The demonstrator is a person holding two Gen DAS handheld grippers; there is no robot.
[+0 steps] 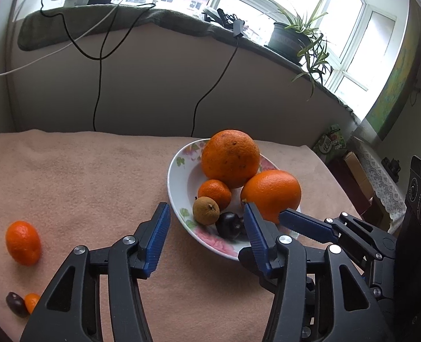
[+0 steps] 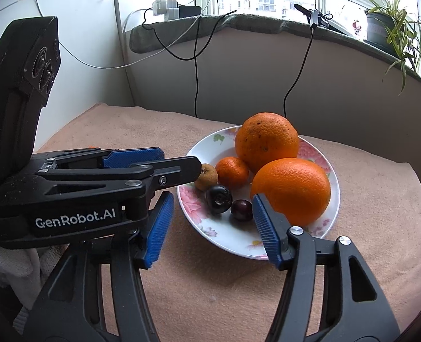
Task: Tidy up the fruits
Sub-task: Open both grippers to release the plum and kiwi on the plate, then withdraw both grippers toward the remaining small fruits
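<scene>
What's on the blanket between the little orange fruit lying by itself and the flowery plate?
Nothing: only bare pinkish blanket lies between the small oval orange fruit and the floral white plate, as the left wrist view shows.

white floral plate [image 1: 179, 171]: 2 large oranges, 1 mandarin, brown fruit, dark plum | pink cloth [image 1: 82, 176]: small orange kumquat [image 1: 23, 242] | left gripper [image 1: 207, 225]: jaws apart, empty

The surface [image 1: 96, 171], covered with a peach-pink towelling cloth, carries a white floral ceramic plate [image 1: 179, 176]. At the left lie an oval orange mandarin [image 1: 23, 242], a small dark plum [image 1: 16, 304] and a small orange kumquat [image 1: 32, 302], these two touching.
</scene>
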